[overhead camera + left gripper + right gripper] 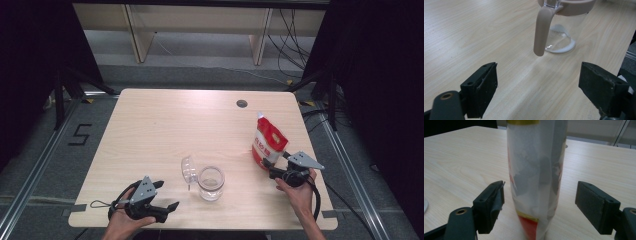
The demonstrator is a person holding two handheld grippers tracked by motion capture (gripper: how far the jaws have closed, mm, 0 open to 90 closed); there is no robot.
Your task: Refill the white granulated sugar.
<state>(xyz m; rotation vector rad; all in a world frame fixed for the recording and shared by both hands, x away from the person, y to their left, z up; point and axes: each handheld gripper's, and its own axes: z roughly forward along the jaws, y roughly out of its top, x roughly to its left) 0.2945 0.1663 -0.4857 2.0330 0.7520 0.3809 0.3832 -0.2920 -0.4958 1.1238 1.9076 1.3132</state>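
In the high view, a red and white stand-up plastic pouch (268, 141) stands upright on the light wooden worktop (165, 125) toward its right side. The right hand-held gripper (274, 169) sits just in front of the pouch's base, with the pouch's lower edge between its jaws. Near the front middle of the worktop stands a clear glass jar (211, 183), and a clear lid with a thin handle (188, 170) leans just beside it on its left. The left hand-held gripper (166, 198) is released and rests near the front left edge, well apart from the jar.

In the left gripper view, the left hand-held gripper (537, 86) has its jaws spread wide over bare wood. Beyond them is the clear lid (559, 37), its beige handle hanging down.

In the right gripper view, the right hand-held gripper (540, 207) is released, its jaws standing wide on either side of the pouch (536, 177), which rises upright between them with a gap at each side.
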